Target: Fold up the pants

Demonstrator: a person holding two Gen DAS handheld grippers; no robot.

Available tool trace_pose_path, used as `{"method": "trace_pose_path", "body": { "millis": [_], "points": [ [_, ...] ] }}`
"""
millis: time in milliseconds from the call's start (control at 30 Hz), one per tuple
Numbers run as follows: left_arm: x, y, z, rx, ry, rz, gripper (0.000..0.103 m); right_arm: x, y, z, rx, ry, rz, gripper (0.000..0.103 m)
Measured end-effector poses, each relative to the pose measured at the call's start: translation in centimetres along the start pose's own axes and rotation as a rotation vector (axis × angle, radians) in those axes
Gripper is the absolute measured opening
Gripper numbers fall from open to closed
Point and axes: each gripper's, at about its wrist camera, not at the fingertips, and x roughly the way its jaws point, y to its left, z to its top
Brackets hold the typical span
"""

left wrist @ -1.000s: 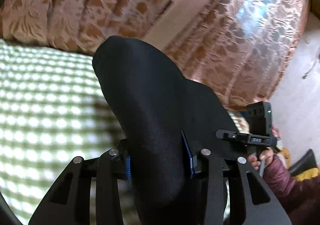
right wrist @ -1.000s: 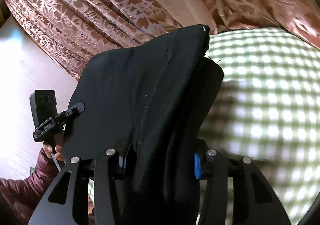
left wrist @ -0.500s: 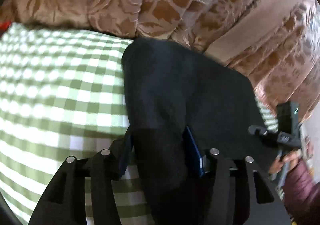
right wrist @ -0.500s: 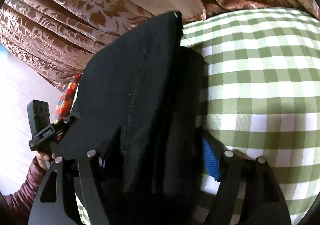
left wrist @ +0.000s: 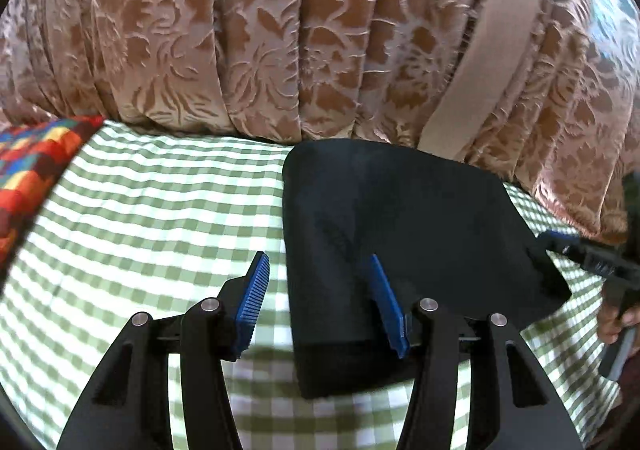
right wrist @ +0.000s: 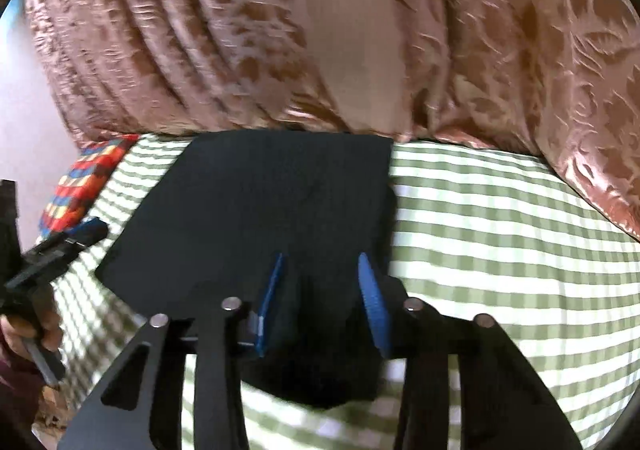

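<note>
Black fabric: the pants [left wrist: 404,217] are seen folded into a flat, roughly square stack, laid on the green-and-white checked sheet [left wrist: 152,217] of a bed. The far edge of the pants lies close to the foot of the brown patterned curtain [left wrist: 256,37]. A thicker folded edge is seen at the near side of the pants, toward both cameras.

Left tool [left wrist: 320,298]: set at the near left corner of the pants, jaws standing moderately wide. One blue pad [left wrist: 386,304] rests over the pants' surface; the other is out over the bare sheet, just beside the pants' left edge. No pinch on the cloth is seen; the corner sits loose between the pads.

Right tool [right wrist: 324,298]: placed at the near right corner of the pants, jaws closing, a thick bunch of black cloth between the blue pads. Whether the pads press on the cloth cannot be told; the frame is blurred.

Each tool is seen from the other's camera at the opposite near corner of the pants, gripped by a hand [right wrist: 30,330] with a dark red sleeve.

Left of the pants, at the sheet's far edge, a multicoloured patchwork cloth [left wrist: 28,169] is noted. A plain beige strip [left wrist: 492,45] is noted among the curtain folds behind the pants.
</note>
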Motion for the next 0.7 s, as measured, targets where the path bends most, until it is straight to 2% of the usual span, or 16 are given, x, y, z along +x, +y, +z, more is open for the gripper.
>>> {"method": "trace_pose_path", "body": {
  "millis": [100,200,333,700],
  "points": [
    [0.7,-1.7,-1.5,0.05,0.053,0.036,0.051,3.1,0.1,-1.8,-0.012,0.1,-0.099,0.036],
    [1.9,-2.8,-2.8,0.068,0.079,0.062,0.051,3.9,-1.5,-3.3,0.069,0.063,-0.057,0.037],
    [1.8,-3.4,-3.4,0.074,0.059,0.098,0.051,4.1,-0.5,-3.6,0.021,0.035,-0.104,0.037],
    [1.7,-3.1,-3.6,0.044,0.055,0.088,0.051,3.6,-0.5,-3.9,0.051,-0.002,-0.104,0.037]
  ]
}}
